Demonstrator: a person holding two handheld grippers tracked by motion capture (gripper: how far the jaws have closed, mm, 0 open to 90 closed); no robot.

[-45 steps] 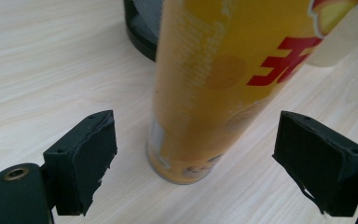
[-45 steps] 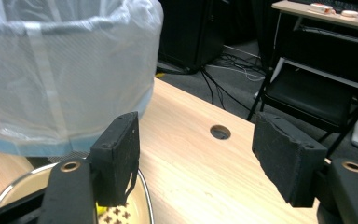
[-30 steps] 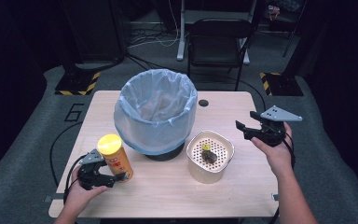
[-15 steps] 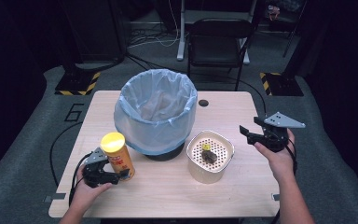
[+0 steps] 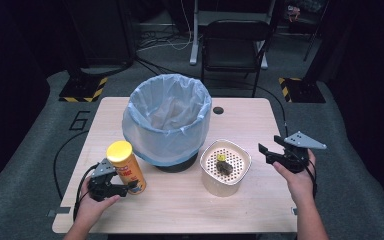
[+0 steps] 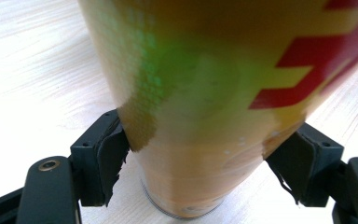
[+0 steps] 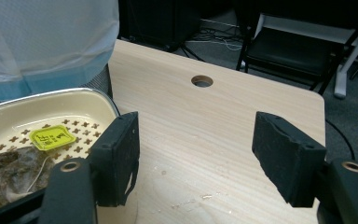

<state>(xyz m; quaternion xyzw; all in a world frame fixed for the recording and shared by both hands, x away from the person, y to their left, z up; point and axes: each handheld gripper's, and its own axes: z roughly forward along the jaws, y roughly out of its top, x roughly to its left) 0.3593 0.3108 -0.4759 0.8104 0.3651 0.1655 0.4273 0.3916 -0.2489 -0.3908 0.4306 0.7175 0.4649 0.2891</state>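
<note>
A yellow canister (image 5: 125, 170) with a yellow lid and red lettering stands upright on the table's near left. My left gripper (image 5: 130, 187) lies low beside its base. Its jaws have just been closing, and in the left gripper view both pads (image 6: 114, 156) press the canister (image 6: 205, 93) near its bottom. My right gripper (image 5: 266, 155) hovers over the table's right side, open, with bare wood between its pads (image 7: 121, 154). Just left of it sits a cream strainer bowl (image 5: 220, 187) with a used tea bag (image 5: 224, 167) and its yellow tag (image 7: 51, 137).
A bin with a pale blue liner (image 5: 140, 135) stands at the table's middle, behind the canister and the bowl. A round cable hole (image 5: 218, 110) is in the far tabletop. A black chair (image 5: 235, 45) stands beyond the far edge.
The left jaws have closed in on the canister's base. The right hand has sunk lower and come nearer, its jaws unchanged.
</note>
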